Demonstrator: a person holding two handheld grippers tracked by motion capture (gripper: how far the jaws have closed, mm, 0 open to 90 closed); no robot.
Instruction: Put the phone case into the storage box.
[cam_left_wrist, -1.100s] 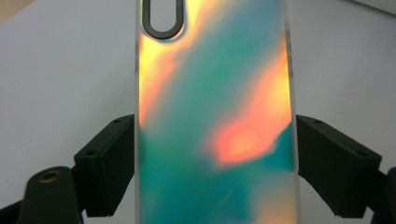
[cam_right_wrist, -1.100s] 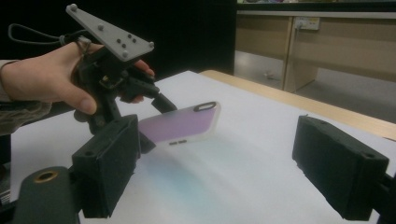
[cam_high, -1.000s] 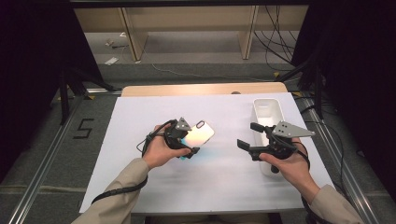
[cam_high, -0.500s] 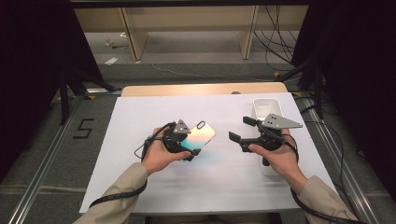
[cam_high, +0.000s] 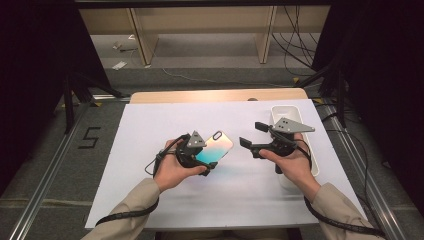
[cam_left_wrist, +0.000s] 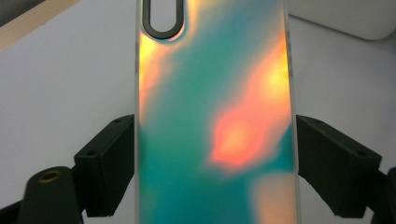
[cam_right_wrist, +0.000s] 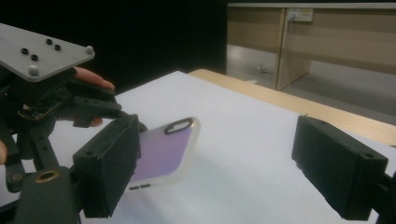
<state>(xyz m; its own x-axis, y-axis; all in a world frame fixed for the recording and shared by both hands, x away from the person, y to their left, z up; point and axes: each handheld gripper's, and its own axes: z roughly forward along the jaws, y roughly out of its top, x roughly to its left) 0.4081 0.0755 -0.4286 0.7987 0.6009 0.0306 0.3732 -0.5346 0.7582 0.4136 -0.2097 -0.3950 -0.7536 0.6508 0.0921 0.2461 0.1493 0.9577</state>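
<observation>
An iridescent teal-and-orange phone case (cam_high: 216, 147) is held above the white sheet, its camera cutout pointing away from the person. My left gripper (cam_high: 205, 158) is shut on it; in the left gripper view both jaws press the long edges of the case (cam_left_wrist: 215, 116). My right gripper (cam_high: 252, 134) hovers just right of the case, tips pointing left at it, jaws wide apart with nothing between them. From the right gripper view the case (cam_right_wrist: 163, 154) looks pale violet and lies beyond the right gripper (cam_right_wrist: 224, 163), partly behind its near jaw.
A white oblong tray (cam_high: 285, 109) sits at the right of the sheet, partly under the right hand. A white sheet (cam_high: 150, 125) covers the wooden table (cam_high: 215, 95). Wooden shelving and cables stand beyond the far edge.
The right gripper has moved left, off the tray and closer to the phone case. The left gripper and the case have hardly shifted.
</observation>
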